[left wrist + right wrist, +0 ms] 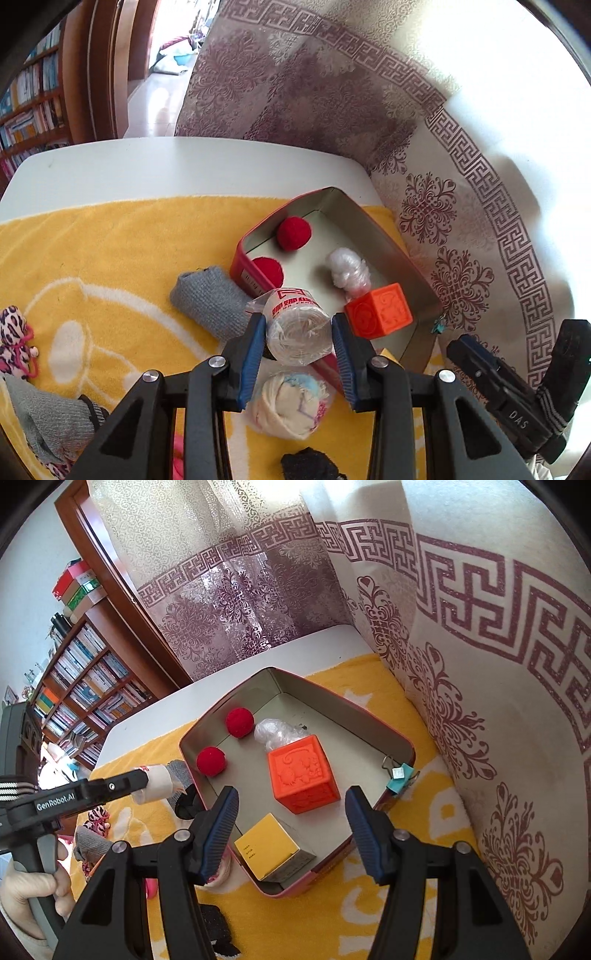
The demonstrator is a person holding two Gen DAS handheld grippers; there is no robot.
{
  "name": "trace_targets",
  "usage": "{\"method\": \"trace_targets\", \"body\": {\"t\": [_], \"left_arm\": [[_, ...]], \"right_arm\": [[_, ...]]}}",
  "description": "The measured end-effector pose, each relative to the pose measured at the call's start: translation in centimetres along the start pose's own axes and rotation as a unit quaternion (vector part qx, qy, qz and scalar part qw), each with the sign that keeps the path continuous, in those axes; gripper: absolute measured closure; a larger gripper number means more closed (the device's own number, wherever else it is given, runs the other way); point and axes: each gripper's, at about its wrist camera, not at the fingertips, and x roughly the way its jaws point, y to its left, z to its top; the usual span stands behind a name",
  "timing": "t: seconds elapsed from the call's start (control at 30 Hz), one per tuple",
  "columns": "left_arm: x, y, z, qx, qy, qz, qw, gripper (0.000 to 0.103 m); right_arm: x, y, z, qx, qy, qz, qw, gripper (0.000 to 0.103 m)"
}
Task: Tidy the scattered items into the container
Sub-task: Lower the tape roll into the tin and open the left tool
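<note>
My left gripper (299,334) is shut on a plastic-wrapped white roll (297,332) with red print, held above the near left edge of the red tin (391,236). The tin holds two red pompoms (294,228), a white plastic wad (349,271), an orange cube (380,310) and, in the right wrist view, a yellow box (266,845). My right gripper (291,827) is open and empty above the tin's near end (332,853), over the yellow box and the orange cube (303,773). The left gripper with the roll (159,781) shows at the left there.
On the yellow towel (110,251) lie a grey knit roll (210,301), a wrapped cream sock ball (291,404), a leopard-print item (13,339), a grey cloth (48,417) and a black item (306,465). A blue binder clip (400,777) sits on the tin's right rim. Curtains hang behind.
</note>
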Motion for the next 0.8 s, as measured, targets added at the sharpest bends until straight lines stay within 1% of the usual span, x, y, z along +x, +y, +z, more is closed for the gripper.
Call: {"method": "trace_targets", "body": {"t": [0.1,0.17,0.27,0.3,0.33,0.47,0.63,0.8], "left_arm": [[1.0,-1.3,1.3,0.011,0.0,-0.006,0.9999,0.064],[1.9,-1.7,1.7,0.007,0.016,-0.017,0.9997,0.063],[2.7,-1.9,1.7,0.001,0.026,-0.016,0.9995,0.056],[2.7,-1.9,1.6,0.0,0.024,-0.013,0.9996,0.047],[2.4,-1.8,1.5,-0.001,0.018,-0.012,0.9998,0.044],[1.2,-0.1,1.2,-0.021,0.007,-0.01,0.9997,0.043],[-0.9,3.1,0.9,-0.053,-0.006,0.004,0.9986,0.043],[-3.1,6.0,-0.7,-0.079,-0.014,0.014,0.9967,0.043]], "right_arm": [[-0.2,-0.4,0.1,0.007,-0.004,-0.001,1.0,0.039],[-0.2,-0.5,0.1,0.009,-0.004,-0.001,1.0,0.039],[-0.2,-0.6,0.0,0.01,0.0,-0.001,1.0,0.039],[-0.1,-0.7,-0.1,0.013,0.003,-0.001,1.0,0.039],[0.0,-0.7,-0.1,0.015,0.005,0.001,1.0,0.039],[0.1,-0.3,-0.7,0.015,0.013,0.007,1.0,0.038],[0.3,1.2,-1.3,0.004,0.026,0.027,0.999,0.038],[0.2,3.5,-2.3,-0.02,0.04,0.047,0.998,0.038]]}}
